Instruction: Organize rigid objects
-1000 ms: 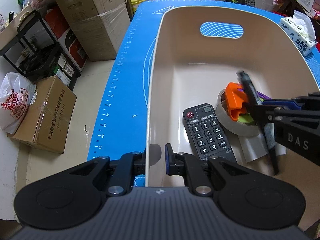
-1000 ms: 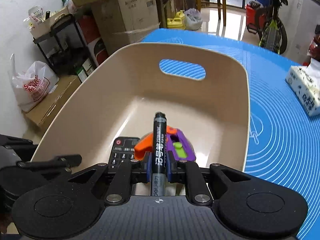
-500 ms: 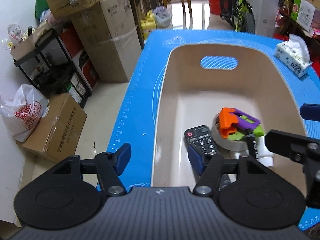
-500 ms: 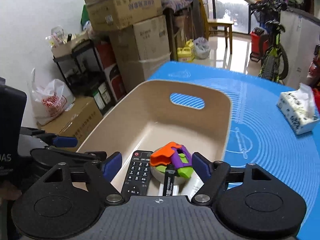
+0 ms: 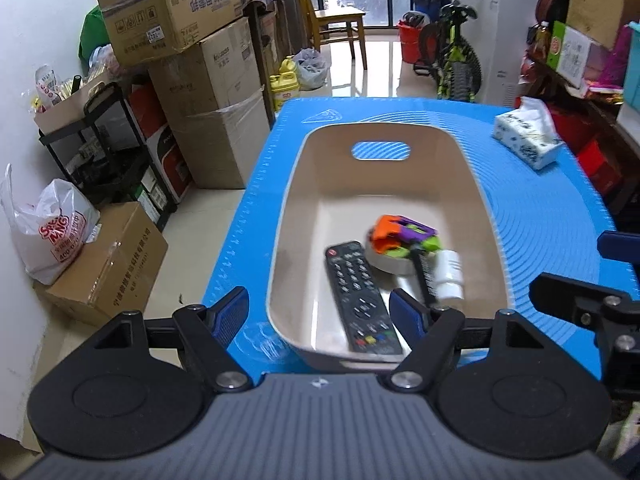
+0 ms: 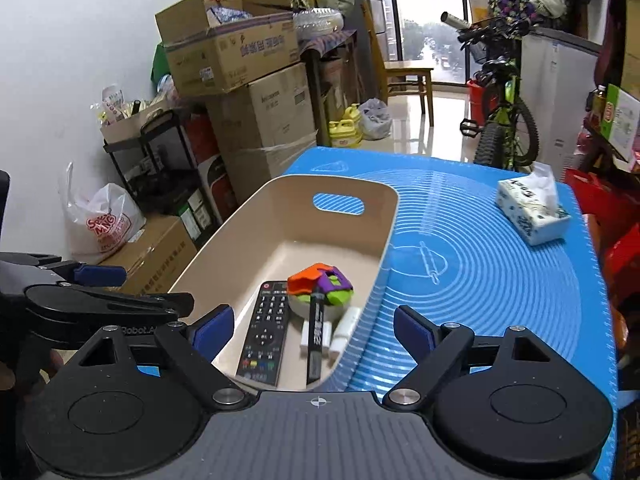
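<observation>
A beige bin [image 5: 294,184] [image 6: 276,216] stands on the blue mat [image 5: 540,208]. In it lie a black remote [image 5: 356,292] [image 6: 266,328], a tape roll [image 5: 390,263], an orange, purple and green toy [image 5: 400,234] [image 6: 320,282], a black marker [image 5: 424,276] [image 6: 316,336] and a white piece [image 5: 450,276] [image 6: 346,328]. My left gripper [image 5: 320,314] hangs above the bin's near left corner, jaws opening, holding nothing. My right gripper [image 6: 313,331] hovers over the bin's near end, jaws opening and empty.
A tissue box [image 5: 524,140] [image 6: 532,212] sits on the mat's far right. Stacked cardboard boxes [image 5: 212,100], a black rack and a plastic bag [image 5: 48,232] crowd the floor to the left. A bicycle [image 5: 452,60] stands beyond the table.
The right gripper let go of the marker, which now lies in the bin. The left gripper released the bin's near wall. Both opened wide and drew back and upward.
</observation>
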`<state>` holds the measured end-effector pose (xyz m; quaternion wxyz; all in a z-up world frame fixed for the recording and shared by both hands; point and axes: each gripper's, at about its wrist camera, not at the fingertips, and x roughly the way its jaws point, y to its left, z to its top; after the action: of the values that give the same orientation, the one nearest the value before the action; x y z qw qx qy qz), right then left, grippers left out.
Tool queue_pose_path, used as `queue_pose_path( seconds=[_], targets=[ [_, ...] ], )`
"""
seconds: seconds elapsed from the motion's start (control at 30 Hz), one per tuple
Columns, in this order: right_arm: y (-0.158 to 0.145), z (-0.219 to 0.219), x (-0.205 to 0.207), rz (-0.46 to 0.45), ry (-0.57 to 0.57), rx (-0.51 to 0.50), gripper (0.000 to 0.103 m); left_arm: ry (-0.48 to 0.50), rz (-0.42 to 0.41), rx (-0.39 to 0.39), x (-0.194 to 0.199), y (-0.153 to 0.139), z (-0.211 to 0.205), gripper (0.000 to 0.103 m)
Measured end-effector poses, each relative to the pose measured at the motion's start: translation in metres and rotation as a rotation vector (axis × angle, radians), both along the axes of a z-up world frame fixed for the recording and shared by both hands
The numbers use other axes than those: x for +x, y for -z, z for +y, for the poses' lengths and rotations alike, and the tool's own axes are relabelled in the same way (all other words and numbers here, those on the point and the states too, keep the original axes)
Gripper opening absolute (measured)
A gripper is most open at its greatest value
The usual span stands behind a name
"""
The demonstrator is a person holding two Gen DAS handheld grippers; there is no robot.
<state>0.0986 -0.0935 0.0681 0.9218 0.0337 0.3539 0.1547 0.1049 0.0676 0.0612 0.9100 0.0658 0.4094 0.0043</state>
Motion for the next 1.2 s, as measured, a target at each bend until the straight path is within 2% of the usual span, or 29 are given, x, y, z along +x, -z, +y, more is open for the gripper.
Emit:
queue_pose_path(
  seconds=[0.3,0.6,1.0,1.2],
  targets=[
    [-0.018,-0.030,-0.067,-0.052,0.052,-0.010,0.093,0.029,-0.024,0.004,-0.058,-0.018,-0.027,0.077],
    [-0.029,-0.057,-0.119,-0.052,0.100,0.004,0.096,0.025,-0.066,-0.002,-0.105,-0.031,-0.044,0.077],
    [-0.027,-0.069,-0.172,-0.059,0.138,-0.051,0.098,0.052,-0.114,0.023,-0.146,-0.036,-0.062,0.077],
    [-0.026,-0.082,-0.192,-0.059,0.168,-0.036,0.099,0.053,-0.132,0.019,-0.161,-0.035,-0.068,0.077]
  ],
)
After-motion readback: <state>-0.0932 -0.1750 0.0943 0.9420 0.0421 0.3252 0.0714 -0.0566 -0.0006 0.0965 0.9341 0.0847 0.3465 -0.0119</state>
